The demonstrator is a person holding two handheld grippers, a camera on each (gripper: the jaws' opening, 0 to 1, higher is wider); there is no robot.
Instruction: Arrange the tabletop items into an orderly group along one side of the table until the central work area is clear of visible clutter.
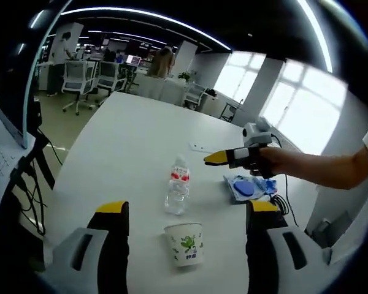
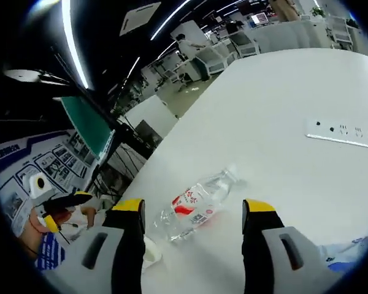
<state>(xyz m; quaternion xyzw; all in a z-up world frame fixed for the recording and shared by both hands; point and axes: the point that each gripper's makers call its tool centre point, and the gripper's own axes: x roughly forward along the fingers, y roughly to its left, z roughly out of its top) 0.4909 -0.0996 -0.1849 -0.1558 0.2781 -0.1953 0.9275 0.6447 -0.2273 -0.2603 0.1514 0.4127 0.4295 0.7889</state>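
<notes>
Yellow-tipped jaws of the left gripper (image 1: 187, 211) rise from the bottom of the left gripper view, standing wide apart with nothing between them but the paper cup (image 1: 185, 243), low centre, upright on the white counter (image 1: 129, 153) and printed with a green leaf pattern. Just beyond the cup, toward the middle of the frame, a small clear water bottle (image 1: 177, 188) with a red and white label stands upright. Further right lies a blue and white packet (image 1: 248, 187), and above it the right gripper (image 1: 224, 158) reaches in from the right, held in a person's hand.

In the right gripper view the right gripper's (image 2: 192, 211) own jaws are likewise apart and empty, framing the water bottle (image 2: 199, 203) at lower centre; a bit of the cup (image 2: 149, 250) shows beside the left jaw. A white power strip (image 2: 343, 133) lies on the counter at right, well apart, and the left gripper (image 2: 61, 208) shows at lower left.

The cup looks light and thin-walled, easily crushed or tipped, so a gentle hold across its middle seems wise. The bottle seems nearly empty, light, smooth and rather slippery; its labelled waist is probably the best place to grip.
</notes>
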